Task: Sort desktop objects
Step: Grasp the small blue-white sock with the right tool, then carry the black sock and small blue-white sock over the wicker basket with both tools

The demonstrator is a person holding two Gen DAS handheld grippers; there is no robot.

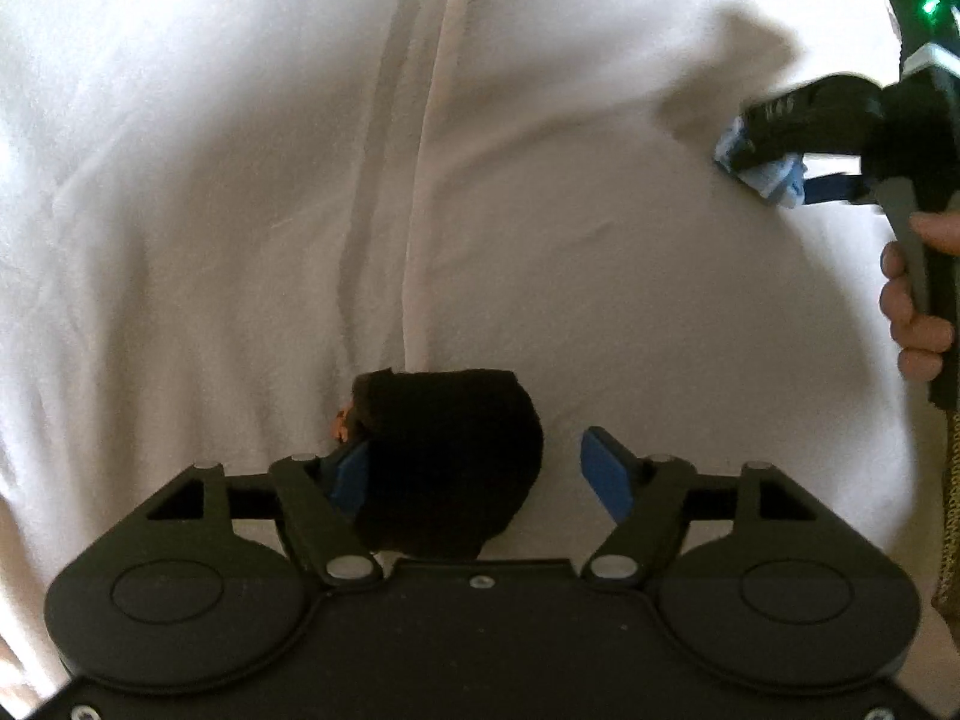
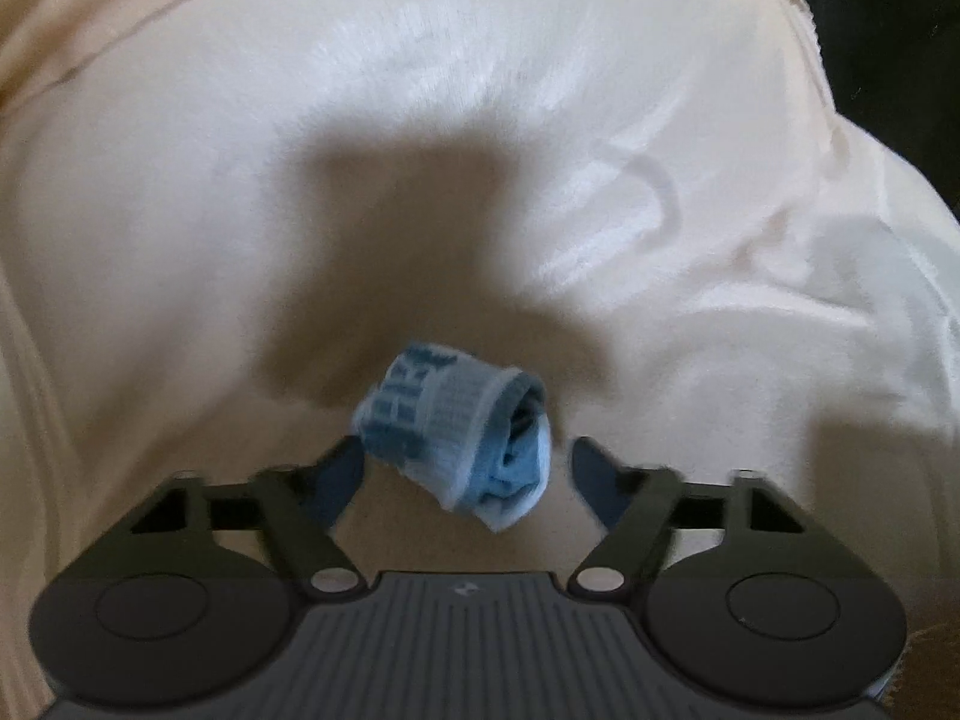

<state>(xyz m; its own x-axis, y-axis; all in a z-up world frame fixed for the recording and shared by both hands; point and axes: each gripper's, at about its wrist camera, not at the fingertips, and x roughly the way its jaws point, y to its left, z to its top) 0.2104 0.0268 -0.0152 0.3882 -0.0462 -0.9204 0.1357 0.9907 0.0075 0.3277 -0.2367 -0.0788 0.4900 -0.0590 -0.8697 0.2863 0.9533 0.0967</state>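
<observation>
Blue-and-white knit, a rolled sock (image 2: 462, 444) lies on the pale cloth (image 2: 210, 210) between the spread jaws of the right gripper (image 2: 468, 474), touching the left pad at most, not pinched; a black rolled sock (image 1: 447, 462) rests likewise within the left gripper (image 1: 480, 474), jaws apart, only one pad against it; a hand (image 1: 915, 300) grips the right tool's handle; judged best, lift each tool straight off so neither roll drags or unfurls.

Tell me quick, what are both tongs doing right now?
Left tongs: open, a black rolled sock sits between them, touching only one pad.
Right tongs: open around a blue-and-white rolled sock, not pressing it.
</observation>
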